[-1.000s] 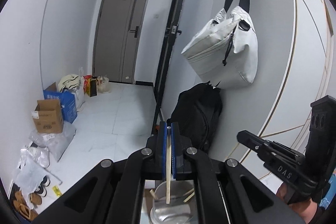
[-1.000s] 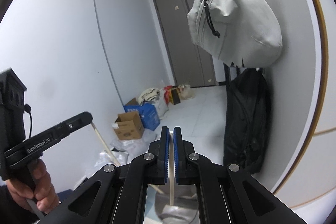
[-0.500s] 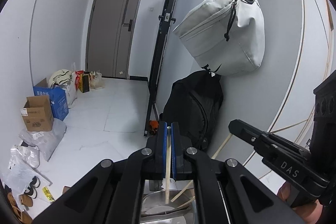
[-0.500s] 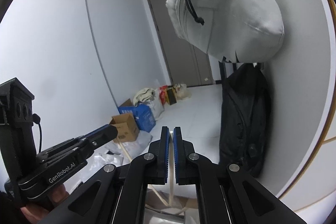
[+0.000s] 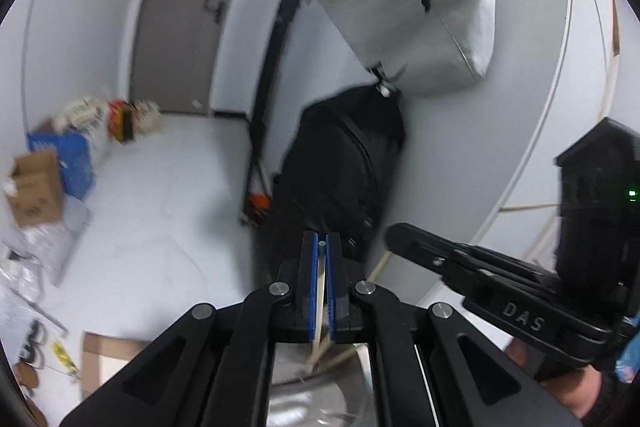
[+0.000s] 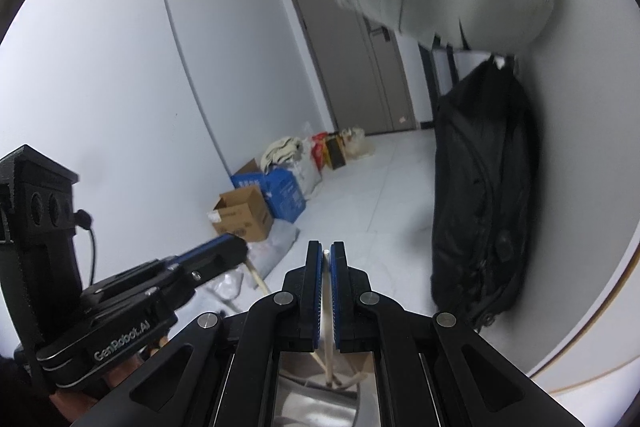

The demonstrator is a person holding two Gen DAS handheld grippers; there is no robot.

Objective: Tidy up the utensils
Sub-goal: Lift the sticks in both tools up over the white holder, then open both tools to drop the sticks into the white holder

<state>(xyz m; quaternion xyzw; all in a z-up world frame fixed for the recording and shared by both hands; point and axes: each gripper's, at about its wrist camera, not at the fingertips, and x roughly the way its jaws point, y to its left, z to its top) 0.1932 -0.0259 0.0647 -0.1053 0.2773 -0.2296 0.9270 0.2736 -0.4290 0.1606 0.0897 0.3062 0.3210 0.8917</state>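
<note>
Both grippers, left (image 5: 321, 247) and right (image 6: 326, 255), clamp one chopstick (image 5: 319, 307) each near its top; judged light, stiff, slippery.

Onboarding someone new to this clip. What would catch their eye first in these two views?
Probably the white bag hanging on the wall at upper right, with a black backpack slumped against the wall beneath it. Next, the two grippers: the left gripper and right gripper each pinch a pale chopstick in nearly closed jaws, above a shiny metal container at the bottom edge.
</note>
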